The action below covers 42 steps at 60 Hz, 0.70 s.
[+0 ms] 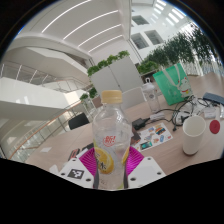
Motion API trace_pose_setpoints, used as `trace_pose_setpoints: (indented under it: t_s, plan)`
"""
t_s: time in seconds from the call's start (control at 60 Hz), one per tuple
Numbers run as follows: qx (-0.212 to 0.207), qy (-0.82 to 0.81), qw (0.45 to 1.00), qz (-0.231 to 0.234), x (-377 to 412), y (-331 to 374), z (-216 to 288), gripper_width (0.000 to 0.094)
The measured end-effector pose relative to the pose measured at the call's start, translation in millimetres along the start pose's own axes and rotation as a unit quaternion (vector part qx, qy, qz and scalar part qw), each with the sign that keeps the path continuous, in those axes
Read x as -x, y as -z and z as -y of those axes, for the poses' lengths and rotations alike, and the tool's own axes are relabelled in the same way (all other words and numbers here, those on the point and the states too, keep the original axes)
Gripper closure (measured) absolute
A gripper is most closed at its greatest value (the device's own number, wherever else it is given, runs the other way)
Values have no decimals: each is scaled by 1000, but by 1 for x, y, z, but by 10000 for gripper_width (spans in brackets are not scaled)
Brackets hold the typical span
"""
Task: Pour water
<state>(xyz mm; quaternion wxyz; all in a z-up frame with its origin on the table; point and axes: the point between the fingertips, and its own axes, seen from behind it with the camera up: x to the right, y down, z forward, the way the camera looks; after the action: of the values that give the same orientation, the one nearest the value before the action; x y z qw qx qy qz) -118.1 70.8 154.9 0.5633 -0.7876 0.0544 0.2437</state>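
Bright overhead daylight, fisheye-warped edges

Bottle (109, 135) blocks ahead; mug (193, 137) and clutter seemingly crowd the right.

We see bottle (109, 135) between gripper (110, 166) fingers, label with red mark at its middle, lettering too small for us to read. Black-and-white square marker patterns on finger blocks, no text we make out. White cup (194, 135) beyond shows pink spot, unreadable. Nothing legible anywhere.
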Motion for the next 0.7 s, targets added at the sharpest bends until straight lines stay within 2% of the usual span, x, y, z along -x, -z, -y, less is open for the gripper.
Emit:
trace_pose_setpoints:
  t_s: [0.017,0.083,0.15,0.217,0.233,0.25,0.317,0.333,0.367,0.383,0.4,0.45,0.467,0.5,0.6,0.617,0.633,0.7]
  plan:
    - [-1,-33,999,5,-4,0,8,605]
    - [1,-169,986,14,-21,0,44,604]
    - [1,-300,953,30,-53,-3,56,605]
    - [10,-429,903,40,-74,-8,61,606]
    - [15,-457,888,47,-77,-7,61,632]
    - [17,-486,872,52,-81,-8,61,606]
    - [15,-591,803,81,-96,-7,68,607]
    - [14,-621,780,75,-90,-7,76,608]
    - [2,-655,751,86,-84,-13,86,605]
    - [6,-671,732,120,-95,0,86,606]
    - [-4,-688,718,107,-84,-9,94,607]
    - [-7,-732,667,136,-82,-5,103,608]
    - [1,-744,647,166,-94,7,101,607]
    - [-10,-774,615,148,-82,-7,119,607]
    - [-20,-806,565,176,-87,-5,124,606]
    - [-11,-809,553,200,-94,19,128,606]
    - [-20,-813,555,177,-84,-2,133,605]
    - [-23,-818,546,181,-86,1,132,607]
